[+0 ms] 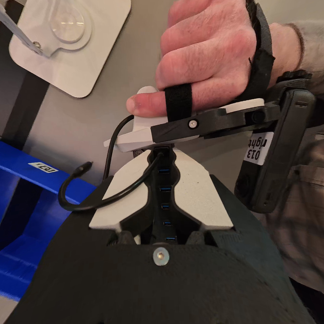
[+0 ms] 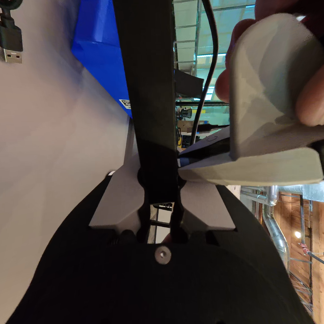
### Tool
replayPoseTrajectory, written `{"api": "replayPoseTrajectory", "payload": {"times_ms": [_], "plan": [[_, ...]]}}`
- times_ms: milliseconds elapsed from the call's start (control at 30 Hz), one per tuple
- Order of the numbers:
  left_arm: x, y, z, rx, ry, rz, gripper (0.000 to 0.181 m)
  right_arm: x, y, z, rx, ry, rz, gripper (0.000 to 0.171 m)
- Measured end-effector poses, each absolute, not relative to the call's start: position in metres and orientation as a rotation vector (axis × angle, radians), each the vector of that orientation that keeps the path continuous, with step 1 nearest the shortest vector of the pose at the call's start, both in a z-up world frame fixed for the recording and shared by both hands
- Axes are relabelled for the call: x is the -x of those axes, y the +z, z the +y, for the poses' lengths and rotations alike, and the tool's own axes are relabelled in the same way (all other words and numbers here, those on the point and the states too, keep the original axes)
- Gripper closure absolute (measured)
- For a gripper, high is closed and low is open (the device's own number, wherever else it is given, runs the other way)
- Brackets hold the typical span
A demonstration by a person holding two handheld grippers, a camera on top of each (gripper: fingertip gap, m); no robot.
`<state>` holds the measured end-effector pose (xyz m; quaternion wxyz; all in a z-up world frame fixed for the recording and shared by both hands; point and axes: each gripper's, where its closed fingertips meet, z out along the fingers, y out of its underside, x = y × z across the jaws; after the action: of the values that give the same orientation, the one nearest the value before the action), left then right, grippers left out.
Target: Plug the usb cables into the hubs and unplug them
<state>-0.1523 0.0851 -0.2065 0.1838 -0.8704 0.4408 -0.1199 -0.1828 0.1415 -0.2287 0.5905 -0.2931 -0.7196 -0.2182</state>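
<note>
Centre frame, the left gripper [image 1: 162, 175] is clamped narrow around a black USB hub [image 1: 165, 196]. The right gripper [image 2: 160, 178] pinches that hub's far end; a loose USB plug [image 2: 13, 50] lies upper left.

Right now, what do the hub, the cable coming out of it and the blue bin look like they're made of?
USB hub: looks like black hard plastic, smooth with a dull sheen, with blue inserts in its ports. Cable: seems rubber or soft vinyl jacketed, glossy black, bending in a loose loop. Blue bin: probably moulded plastic, matte, uniform colour with crisp edges. I can't confirm any of these by look alone.
</note>
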Motion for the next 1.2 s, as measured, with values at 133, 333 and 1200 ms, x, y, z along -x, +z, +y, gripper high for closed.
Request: {"api": "replayPoseTrajectory", "payload": {"times_ms": [133, 333, 1200], "plan": [[0.155, -0.204, 0.084, 2.465, -0.345, 1.271, 0.166, 0.186, -0.226, 0.14, 0.687, -0.516, -1.648, 0.148], [0.167, -0.213, 0.066, 2.524, -0.61, 1.513, 0.165, 0.198, -0.237, 0.122, 0.642, -0.472, -1.701, 0.149], [0.157, -0.2, 0.084, 2.439, -0.199, 1.333, 0.165, 0.191, -0.223, 0.14, 0.752, -0.489, -1.607, 0.149]]}}
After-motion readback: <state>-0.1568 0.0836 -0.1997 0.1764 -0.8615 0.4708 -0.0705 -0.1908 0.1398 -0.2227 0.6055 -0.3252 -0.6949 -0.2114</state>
